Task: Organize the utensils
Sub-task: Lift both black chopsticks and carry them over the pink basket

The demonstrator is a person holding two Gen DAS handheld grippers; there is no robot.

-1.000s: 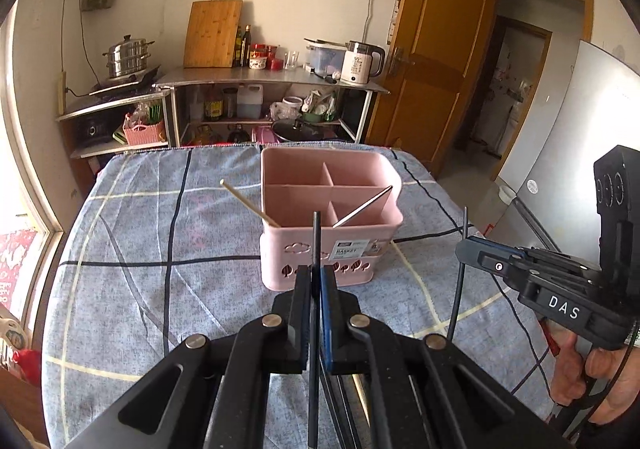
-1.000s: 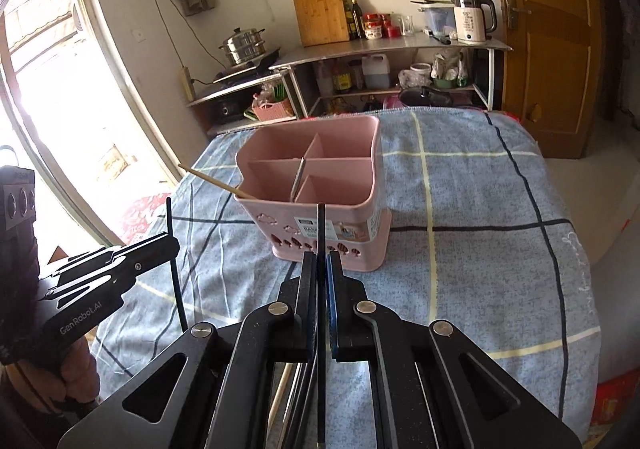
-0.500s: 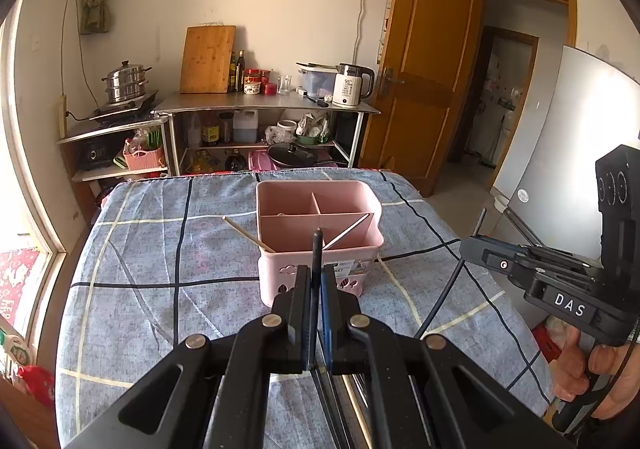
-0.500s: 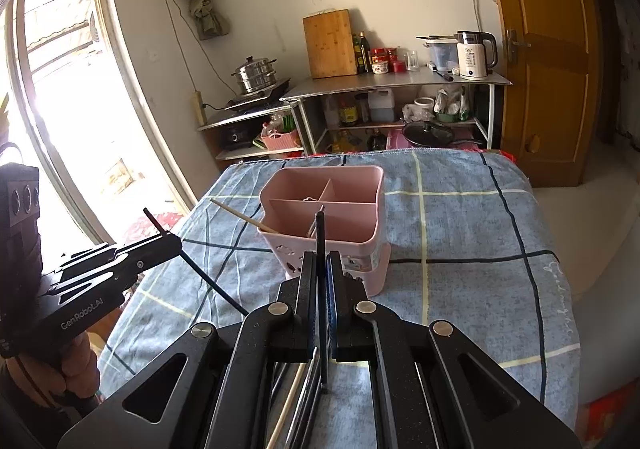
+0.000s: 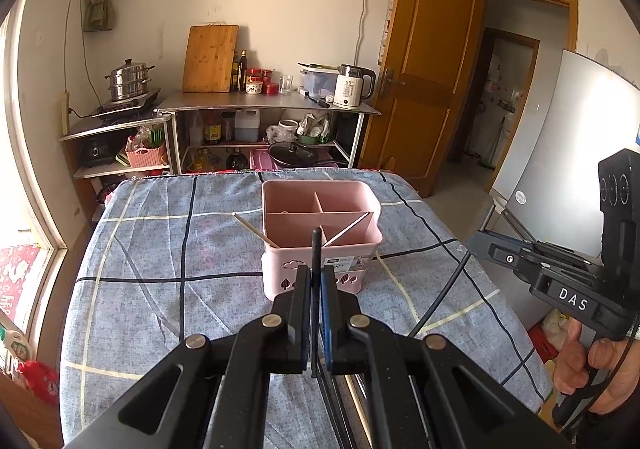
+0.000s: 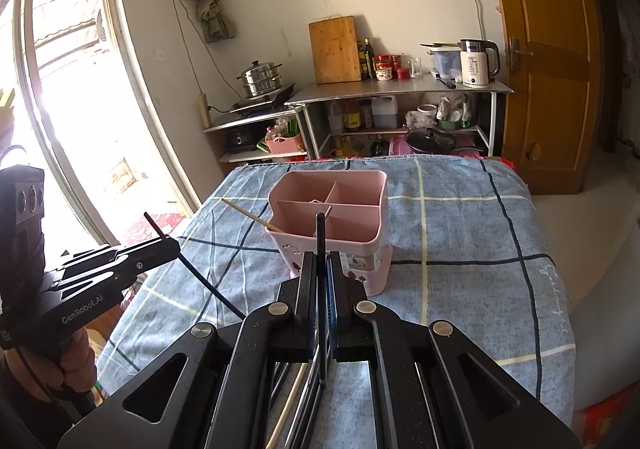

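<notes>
Grippers: your left gripper point(image 5: 316, 281) and right gripper point(image 6: 321, 269) are each clamping a black chopstick point(image 5: 316, 249), upright.
Basket: pink organizer point(image 5: 320, 225) is sitting at 12 o'clock from both, right slightly nearer.

The lower length of the black chopstick point(image 5: 316, 249) in the left gripper point(image 5: 316, 281) is hidden between its closed fingers. The right gripper point(image 6: 321, 273) likewise covers most of its own black chopstick point(image 6: 319, 233). Print on the pink basket point(image 5: 320, 245) label point(image 5: 338, 268) is too small to read. More utensils point(image 6: 298, 389) lie under the right gripper, cut by the frame's bottom edge.
</notes>
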